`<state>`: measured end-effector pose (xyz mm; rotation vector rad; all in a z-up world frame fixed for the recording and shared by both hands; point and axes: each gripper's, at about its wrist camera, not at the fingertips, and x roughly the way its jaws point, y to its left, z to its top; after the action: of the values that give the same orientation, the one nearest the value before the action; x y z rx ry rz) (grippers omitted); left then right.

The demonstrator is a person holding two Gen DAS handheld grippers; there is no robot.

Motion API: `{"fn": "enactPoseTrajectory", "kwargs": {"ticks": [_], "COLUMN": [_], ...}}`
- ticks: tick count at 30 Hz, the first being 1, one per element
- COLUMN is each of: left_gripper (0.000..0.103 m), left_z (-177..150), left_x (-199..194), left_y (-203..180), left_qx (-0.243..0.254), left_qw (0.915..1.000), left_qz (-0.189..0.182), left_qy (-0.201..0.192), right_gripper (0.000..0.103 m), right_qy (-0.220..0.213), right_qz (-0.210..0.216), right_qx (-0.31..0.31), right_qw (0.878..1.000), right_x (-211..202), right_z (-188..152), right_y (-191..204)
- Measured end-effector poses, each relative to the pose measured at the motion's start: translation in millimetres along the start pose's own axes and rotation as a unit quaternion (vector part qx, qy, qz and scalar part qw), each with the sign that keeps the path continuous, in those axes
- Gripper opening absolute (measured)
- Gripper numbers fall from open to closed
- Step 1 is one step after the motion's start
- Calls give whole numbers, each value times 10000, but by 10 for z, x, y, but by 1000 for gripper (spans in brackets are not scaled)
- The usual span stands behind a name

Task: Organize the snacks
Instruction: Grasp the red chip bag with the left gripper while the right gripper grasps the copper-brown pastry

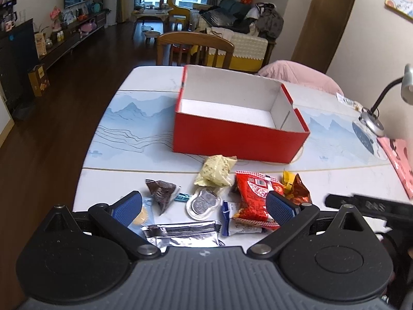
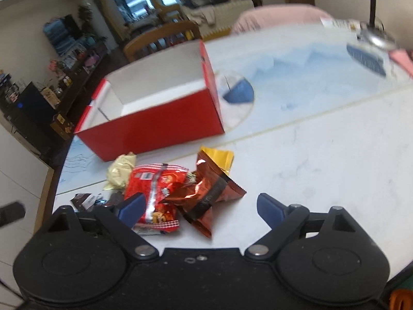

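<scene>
An open red box with a white, empty inside stands on the table mat. In front of it lie several snacks: a pale yellow packet, a red packet, a copper foil packet, a dark brown triangular packet, a clear blister pack and a silver foil packet. My left gripper hangs open over this pile, gripping nothing. My right gripper is open too, with the copper foil packet and the red packet lying loose between its fingers. The red box sits beyond.
A blue landscape mat covers the white table's middle. A desk lamp and a pink book stand at the right edge. A wooden chair and a pink padded chair are behind the table. The floor drops off at left.
</scene>
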<state>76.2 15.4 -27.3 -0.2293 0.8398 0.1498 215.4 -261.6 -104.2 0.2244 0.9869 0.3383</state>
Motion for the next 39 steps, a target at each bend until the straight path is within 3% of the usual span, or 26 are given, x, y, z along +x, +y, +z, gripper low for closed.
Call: {"fn": "enactPoseTrajectory", "kwargs": {"ticks": [7, 14, 17, 22, 27, 39], "left_gripper": [103, 103, 103, 103, 103, 103], "left_z": [-21, -13, -5, 2, 4, -23], "left_x": [48, 95, 127, 261, 505, 1313], "left_y": [-148, -178, -199, -330, -572, -1025], "left_qx": [167, 128, 141, 387, 812, 1323], "left_qw": [9998, 9996, 9995, 9989, 9959, 9839], "left_qz": [123, 243, 252, 157, 23, -227], "left_qy": [35, 77, 105, 213, 404, 1183], "right_gripper": [91, 83, 74, 47, 37, 32], "right_qy": [478, 980, 1077, 1028, 939, 671], "right_qz": [-47, 210, 419, 666, 787, 766], "right_qx": [692, 1742, 2117, 2140, 2044, 1694], "right_qw": [9964, 9796, 9705, 9691, 9712, 9803], "right_x": [476, 830, 881, 852, 824, 670], "right_z": [146, 157, 147, 185, 206, 234], "right_y": [-193, -391, -423, -422, -439, -606]}}
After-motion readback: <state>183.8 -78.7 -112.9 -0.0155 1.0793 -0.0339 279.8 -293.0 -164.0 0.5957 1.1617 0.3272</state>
